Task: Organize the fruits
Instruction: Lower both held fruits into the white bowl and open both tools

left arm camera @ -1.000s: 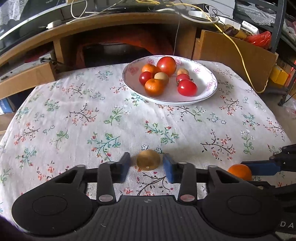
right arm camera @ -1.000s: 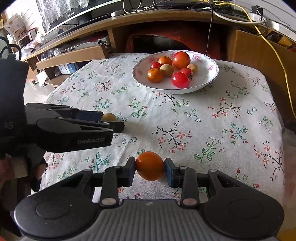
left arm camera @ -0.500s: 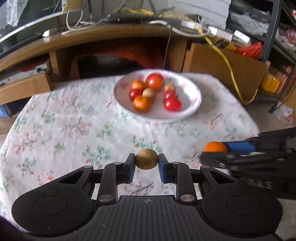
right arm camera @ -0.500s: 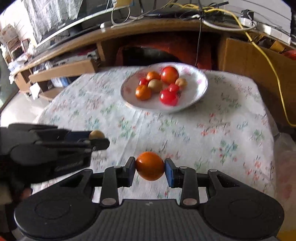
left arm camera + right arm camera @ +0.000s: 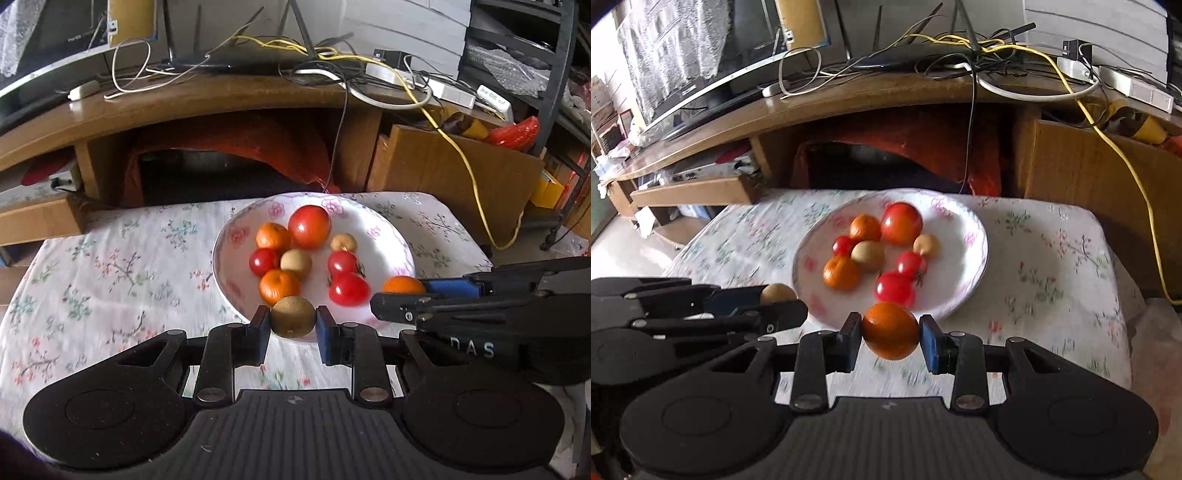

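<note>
My left gripper (image 5: 291, 326) is shut on a small brown round fruit (image 5: 293, 316) and holds it in the air at the near rim of the white floral plate (image 5: 236, 236). My right gripper (image 5: 889, 336) is shut on an orange (image 5: 891, 329), also raised at the plate's near rim (image 5: 975, 236). The plate holds several tomatoes, oranges and small brown fruits. In the left wrist view the right gripper (image 5: 402, 291) with its orange (image 5: 403, 285) comes in from the right. In the right wrist view the left gripper (image 5: 775, 299) with the brown fruit (image 5: 777, 292) is at the left.
The plate sits at the far side of a table with a floral cloth (image 5: 110, 266). Behind it stands a wooden desk (image 5: 221, 107) with cables and a monitor. A cardboard panel (image 5: 443, 166) and a yellow cable (image 5: 476, 184) are at the right.
Both grippers lifted their fruits off the cloth and moved forward to the plate. The left gripper closed on the brown fruit a second ago.
</note>
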Demonstrator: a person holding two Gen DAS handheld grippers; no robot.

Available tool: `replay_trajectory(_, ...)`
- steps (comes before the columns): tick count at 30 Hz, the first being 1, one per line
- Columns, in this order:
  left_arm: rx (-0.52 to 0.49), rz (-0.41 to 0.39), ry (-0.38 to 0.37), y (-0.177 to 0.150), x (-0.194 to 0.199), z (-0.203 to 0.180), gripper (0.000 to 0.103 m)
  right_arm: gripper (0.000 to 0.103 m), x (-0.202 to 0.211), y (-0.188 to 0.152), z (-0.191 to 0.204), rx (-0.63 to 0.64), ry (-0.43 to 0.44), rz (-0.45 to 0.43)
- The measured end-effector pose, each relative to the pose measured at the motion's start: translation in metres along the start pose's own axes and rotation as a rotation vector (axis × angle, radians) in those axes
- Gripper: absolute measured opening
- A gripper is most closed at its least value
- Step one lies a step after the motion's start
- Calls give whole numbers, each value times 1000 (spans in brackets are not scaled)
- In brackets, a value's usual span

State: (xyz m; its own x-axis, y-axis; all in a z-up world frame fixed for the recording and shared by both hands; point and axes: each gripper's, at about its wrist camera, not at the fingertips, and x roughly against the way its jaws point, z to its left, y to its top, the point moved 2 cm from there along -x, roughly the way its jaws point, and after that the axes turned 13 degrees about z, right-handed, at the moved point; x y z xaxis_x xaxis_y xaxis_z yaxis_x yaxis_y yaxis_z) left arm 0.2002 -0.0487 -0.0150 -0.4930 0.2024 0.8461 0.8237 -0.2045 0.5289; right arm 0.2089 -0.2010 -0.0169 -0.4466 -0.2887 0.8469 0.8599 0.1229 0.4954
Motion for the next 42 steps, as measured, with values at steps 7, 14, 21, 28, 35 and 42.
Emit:
replay_trajectory(7,4,22,-3,11,-18,4,32,34,-25,22,-11,-14,-12,3)
replay_trajectory(14,5,42,0,15,-26,3,37,35,-33,34,-17,-15,-11,-3)
replay_trajectory(21,4,42,20,15,-24,3,51,35,-34,36,-12,-2,11,-3)
replay_trajectory(28,36,24,28,15,-10,10,58,35,-17,38,-19,-50,13,-32)
replay_trajectory(35,65,20,60,4,2,14,64,35,-3,26,-23,-90,-13,-30)
replay_trajectory(42,56,4,115,-16,23,10,78,35,14,-4,-15,-100,-19,-6)
